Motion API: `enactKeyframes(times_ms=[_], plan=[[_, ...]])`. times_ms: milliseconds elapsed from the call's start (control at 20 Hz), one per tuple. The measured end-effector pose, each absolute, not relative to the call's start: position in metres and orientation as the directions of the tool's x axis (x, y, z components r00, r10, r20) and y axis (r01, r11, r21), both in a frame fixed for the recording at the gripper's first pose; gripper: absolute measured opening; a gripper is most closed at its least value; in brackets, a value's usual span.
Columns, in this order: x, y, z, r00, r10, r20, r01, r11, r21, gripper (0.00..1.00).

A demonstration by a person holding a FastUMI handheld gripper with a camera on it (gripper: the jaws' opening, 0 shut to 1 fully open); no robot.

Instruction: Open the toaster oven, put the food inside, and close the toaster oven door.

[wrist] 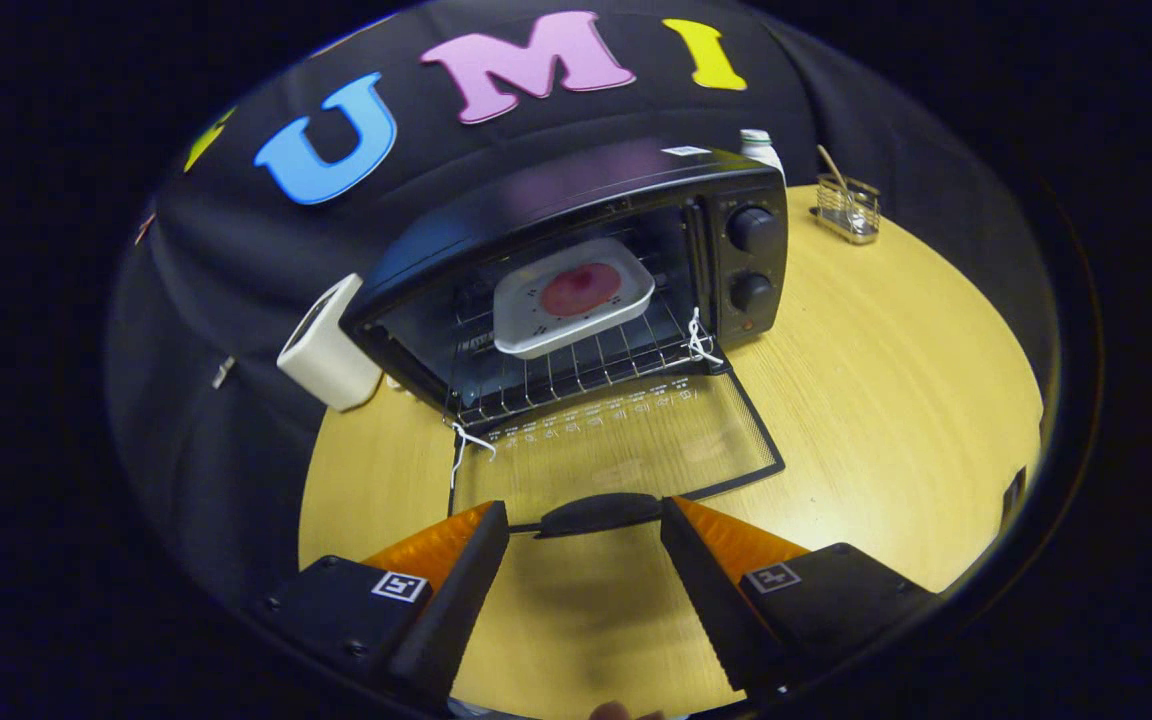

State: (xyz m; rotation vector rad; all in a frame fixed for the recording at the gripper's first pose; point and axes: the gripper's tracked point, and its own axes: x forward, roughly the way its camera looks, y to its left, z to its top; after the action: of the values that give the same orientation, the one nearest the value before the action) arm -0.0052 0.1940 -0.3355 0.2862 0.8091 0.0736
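Pale wood grain covers the round bench (886, 380) on which a black toaster oven (576, 280) stands with its glass door (626, 440) folded flat toward the camera. At far left, a cream-white box (326, 350) leans against the oven's side, its lower part hidden by the bench's rim. Inside the oven, a white plate (573, 297) carrying a round reddish piece of food (580, 289) rests on the wire rack (576, 365). White cords (701, 340) hang at both door hinges. Two dark knobs (753, 260) sit on the oven's right panel. Behind that corner, a white bottle (761, 148) is mostly hidden, and a small wire holder (848, 208) with a stick-like item stands farther right; its contents are too small to make out. The claw (584, 525) is released, its fingers (466, 570) spread wide and gripping nothing. The door's dark handle (598, 513) lies between the fingertips, touching neither as far as can be seen. The food sits well beyond the fingers, across the lowered door, with nothing standing between.
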Motion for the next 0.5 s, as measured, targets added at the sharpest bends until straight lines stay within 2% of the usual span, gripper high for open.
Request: enactKeyframes(times_ms=[300,500], plan=[[-0.040,0.194,-0.380,0.623,0.140,-0.770,-0.060,0.989,0.132,0.99],[-0.045,0.191,-0.403,0.585,0.122,-0.802,-0.054,0.992,0.112,0.99]])
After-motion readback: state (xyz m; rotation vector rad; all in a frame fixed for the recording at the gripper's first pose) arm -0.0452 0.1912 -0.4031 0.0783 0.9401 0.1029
